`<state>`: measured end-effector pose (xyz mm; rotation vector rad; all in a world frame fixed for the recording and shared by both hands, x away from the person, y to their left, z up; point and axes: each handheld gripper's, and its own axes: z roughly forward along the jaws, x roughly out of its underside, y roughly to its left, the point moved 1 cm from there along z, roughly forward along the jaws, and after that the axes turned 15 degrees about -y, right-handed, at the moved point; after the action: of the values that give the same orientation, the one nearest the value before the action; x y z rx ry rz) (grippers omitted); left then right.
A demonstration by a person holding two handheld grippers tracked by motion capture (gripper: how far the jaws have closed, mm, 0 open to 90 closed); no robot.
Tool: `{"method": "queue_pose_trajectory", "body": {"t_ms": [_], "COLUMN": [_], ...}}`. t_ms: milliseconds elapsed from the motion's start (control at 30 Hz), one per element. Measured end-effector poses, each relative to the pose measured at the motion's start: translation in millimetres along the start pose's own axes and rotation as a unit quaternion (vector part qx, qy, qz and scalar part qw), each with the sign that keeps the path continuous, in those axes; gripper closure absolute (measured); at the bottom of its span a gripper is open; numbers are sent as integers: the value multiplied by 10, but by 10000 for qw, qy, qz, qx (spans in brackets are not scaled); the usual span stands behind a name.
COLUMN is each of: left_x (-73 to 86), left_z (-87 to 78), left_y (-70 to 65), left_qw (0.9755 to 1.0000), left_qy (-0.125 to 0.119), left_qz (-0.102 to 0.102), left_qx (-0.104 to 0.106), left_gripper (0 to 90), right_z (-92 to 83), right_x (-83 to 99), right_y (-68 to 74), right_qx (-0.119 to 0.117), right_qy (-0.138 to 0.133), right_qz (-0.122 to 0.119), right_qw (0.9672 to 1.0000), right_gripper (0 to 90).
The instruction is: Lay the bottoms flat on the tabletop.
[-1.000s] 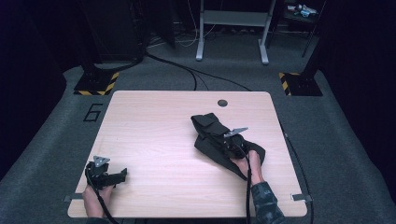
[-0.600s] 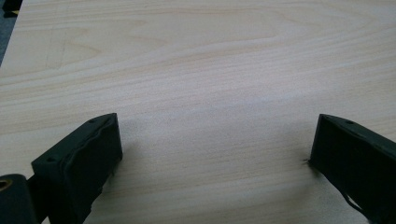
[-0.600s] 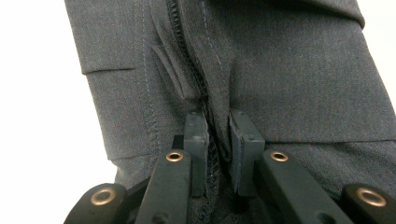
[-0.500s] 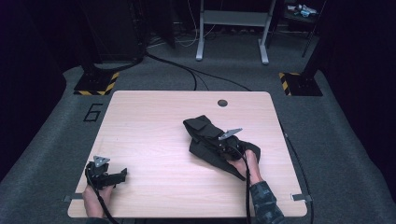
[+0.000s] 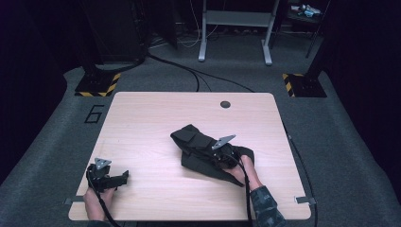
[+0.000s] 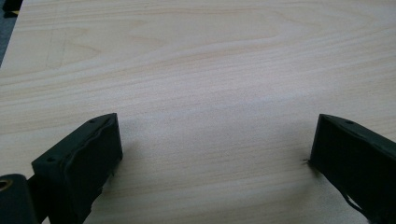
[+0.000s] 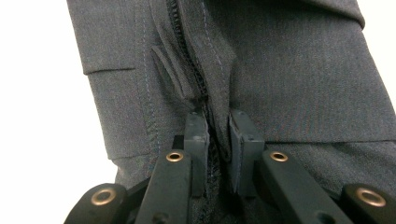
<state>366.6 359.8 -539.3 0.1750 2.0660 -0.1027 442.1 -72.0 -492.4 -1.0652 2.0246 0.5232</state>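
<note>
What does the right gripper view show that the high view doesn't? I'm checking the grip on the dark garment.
Right gripper view alone: the right hand-held gripper has its jaws pinched on a fold of the dark grey garment beside its zipper, with stitching and weave visible.

High view alone: the whole table, the left hand-held gripper resting near its front left corner, and the floor beyond.

Both: the garment bunched on the table, gripped by the right hand-held gripper.

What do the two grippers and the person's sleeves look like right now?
Both grippers are black, each topped by a grey three-cornered plate and trailing a black cable: left gripper, right gripper. Brass-coloured rivets show on the right one's arms. The right forearm wears a dark patterned sleeve.
</note>
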Motion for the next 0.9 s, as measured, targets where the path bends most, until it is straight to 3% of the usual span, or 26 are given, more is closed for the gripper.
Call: {"method": "queue_pose_trajectory", "body": {"t_ms": [167, 367, 533, 700, 800, 900], "left_x": [-1, 0, -1, 0, -1, -1], "left_z": [-1, -1, -1, -3, -1, -1], "left_y": [2, 1, 0, -3, -1, 0], "left_qw": [10000, 10000, 10000, 10000, 10000, 10000], "left_qy": [6, 5, 7, 11, 1, 3], "left_qz": [8, 2, 1, -18, -10, -7], "left_qx": [9, 8, 6, 13, 14, 10], "left_gripper": [18, 18, 18, 19, 19, 19], "right_z": [39, 66, 72, 61, 39, -35], "right_x": [-26, -43, -52, -40, -51, -69], "right_y": [122, 244, 313, 351, 360, 411], "right_qx": [-472, -905, -1068, -1191, -1104, -742], "right_qy": [12, 37, 24, 6, 3, -40], "right_qz": [-347, -523, -763, -786, -693, -632], "right_qw": [9983, 9945, 9913, 9898, 9915, 9952], "right_gripper": [791, 788, 786, 769, 621, 339]}}
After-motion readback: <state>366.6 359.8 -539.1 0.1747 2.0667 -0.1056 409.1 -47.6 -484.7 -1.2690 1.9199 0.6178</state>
